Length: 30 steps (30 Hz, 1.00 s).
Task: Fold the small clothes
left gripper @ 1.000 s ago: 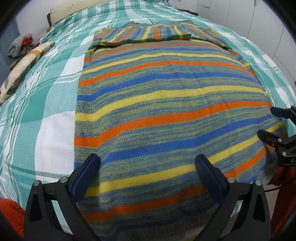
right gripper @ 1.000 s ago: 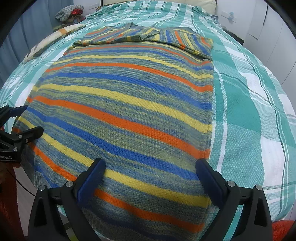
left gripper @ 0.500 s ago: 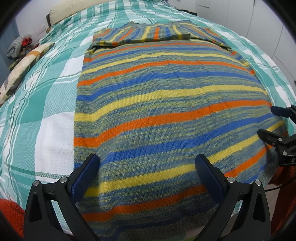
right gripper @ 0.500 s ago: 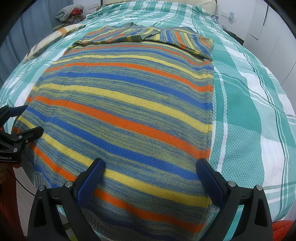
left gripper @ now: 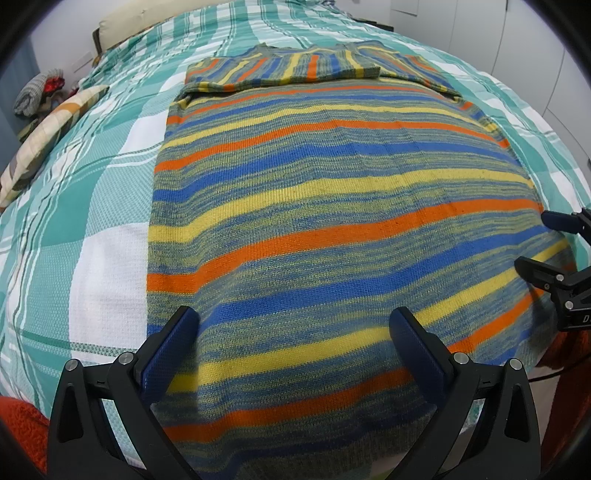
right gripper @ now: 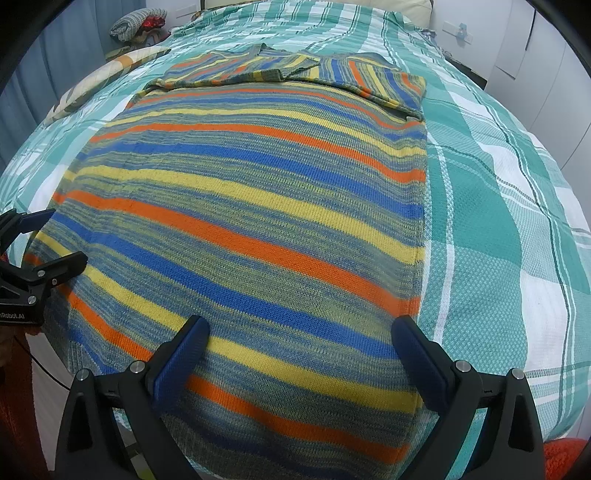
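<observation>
A knitted sweater (left gripper: 332,206) with orange, blue and yellow stripes lies flat on the bed, its sleeves folded across the far end; it also shows in the right wrist view (right gripper: 251,206). Its near hem hangs over the bed's front edge. My left gripper (left gripper: 295,332) is open and empty, just above the hem near the sweater's left side. My right gripper (right gripper: 299,339) is open and empty above the hem near the right side. Each gripper shows at the edge of the other's view: the right one (left gripper: 546,243) and the left one (right gripper: 51,240).
The bed is covered by a teal and white checked bedspread (left gripper: 92,221) (right gripper: 498,221). A patterned pillow (left gripper: 48,129) lies at the far left edge. A pile of clothes (right gripper: 136,22) sits beyond it. White wardrobe doors (left gripper: 535,48) stand on the right.
Almost nothing has changed. Both grippers stay open over the near hem, with only a slight drift of the views.
</observation>
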Each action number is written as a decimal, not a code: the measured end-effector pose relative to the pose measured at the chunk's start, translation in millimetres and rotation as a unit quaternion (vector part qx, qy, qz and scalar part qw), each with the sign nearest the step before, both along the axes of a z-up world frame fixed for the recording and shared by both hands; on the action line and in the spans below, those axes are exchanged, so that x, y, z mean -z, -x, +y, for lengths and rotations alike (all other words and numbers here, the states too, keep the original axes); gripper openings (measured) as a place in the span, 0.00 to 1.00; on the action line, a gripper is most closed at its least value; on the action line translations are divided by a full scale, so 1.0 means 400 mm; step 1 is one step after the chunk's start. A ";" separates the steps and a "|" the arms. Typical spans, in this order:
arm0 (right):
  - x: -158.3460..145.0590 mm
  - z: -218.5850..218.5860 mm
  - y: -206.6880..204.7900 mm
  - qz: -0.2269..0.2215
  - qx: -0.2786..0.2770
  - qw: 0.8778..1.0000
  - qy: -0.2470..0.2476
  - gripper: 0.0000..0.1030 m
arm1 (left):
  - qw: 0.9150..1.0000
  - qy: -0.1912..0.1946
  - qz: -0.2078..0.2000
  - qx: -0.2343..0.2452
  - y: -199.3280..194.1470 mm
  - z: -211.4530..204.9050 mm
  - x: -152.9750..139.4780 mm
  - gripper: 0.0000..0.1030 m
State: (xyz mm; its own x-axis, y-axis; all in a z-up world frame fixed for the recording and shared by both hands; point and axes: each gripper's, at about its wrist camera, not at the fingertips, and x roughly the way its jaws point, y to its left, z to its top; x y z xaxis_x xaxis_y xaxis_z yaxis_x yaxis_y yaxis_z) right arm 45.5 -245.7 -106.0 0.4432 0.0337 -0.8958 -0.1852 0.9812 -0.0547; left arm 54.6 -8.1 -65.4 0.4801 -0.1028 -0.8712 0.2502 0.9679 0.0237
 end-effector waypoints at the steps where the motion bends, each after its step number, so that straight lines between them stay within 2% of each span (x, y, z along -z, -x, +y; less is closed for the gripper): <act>1: 0.000 0.000 0.001 0.000 0.000 1.000 0.000 0.96 | 1.000 0.000 0.000 0.000 0.000 0.000 0.000 1.00; 30: 0.000 -0.005 0.004 0.000 0.002 1.000 0.001 0.97 | 1.000 -0.001 0.000 -0.001 -0.002 -0.001 -0.001 1.00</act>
State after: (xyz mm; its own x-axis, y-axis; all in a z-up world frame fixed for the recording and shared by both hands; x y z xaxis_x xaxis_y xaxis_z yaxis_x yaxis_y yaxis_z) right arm 44.0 -247.6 -106.2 0.4429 0.0298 -0.8961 -0.1812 0.9818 -0.0569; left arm 55.5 -8.6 -65.0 0.4808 -0.0993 -0.8712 0.2482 0.9683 0.0266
